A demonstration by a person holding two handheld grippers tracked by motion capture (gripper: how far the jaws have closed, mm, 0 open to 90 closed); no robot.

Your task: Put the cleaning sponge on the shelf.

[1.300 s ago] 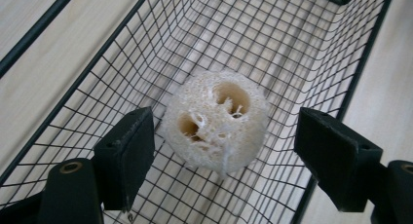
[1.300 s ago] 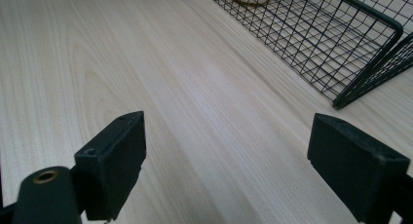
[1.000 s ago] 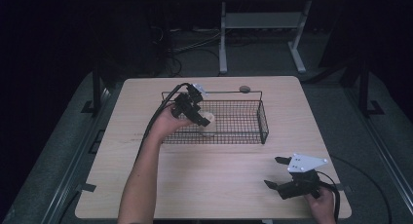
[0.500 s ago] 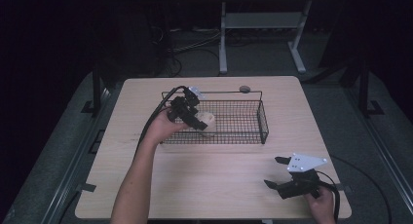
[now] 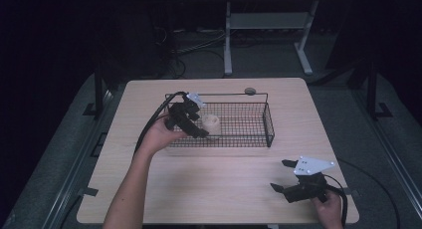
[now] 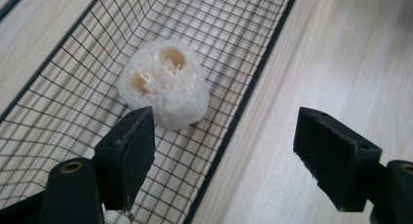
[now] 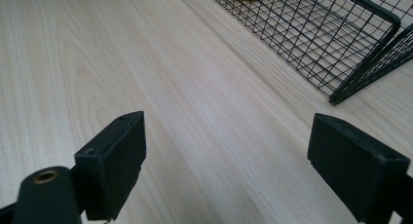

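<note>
A pale loofah piece [image 5: 211,123] [image 6: 165,87] stands on end in the left part of a black wire basket [image 5: 268,124], its holes facing up. My left gripper [image 5: 198,123] [image 6: 243,151] hovers open just left of the loofah, apart from it. In the left gripper view one jaw is over the basket mesh [image 6: 83,73] and the other over the bare table, with the basket rim between them. My right gripper [image 5: 280,175] [image 7: 229,160] rests open and holds nothing, low over the wood near the table's front right corner. The basket's corner [image 7: 370,58] lies ahead of it.
The basket sits mid-table toward the far side. A small round grey disc [image 5: 250,91] lies at the far edge behind it. The wooden tabletop [image 5: 224,184] stretches bare between the basket and the front edge. A metal stand [image 5: 229,45] is on the floor beyond.
My left gripper has drawn back a little to the left from the loofah, which stays put in the basket. The right gripper has not moved.
</note>
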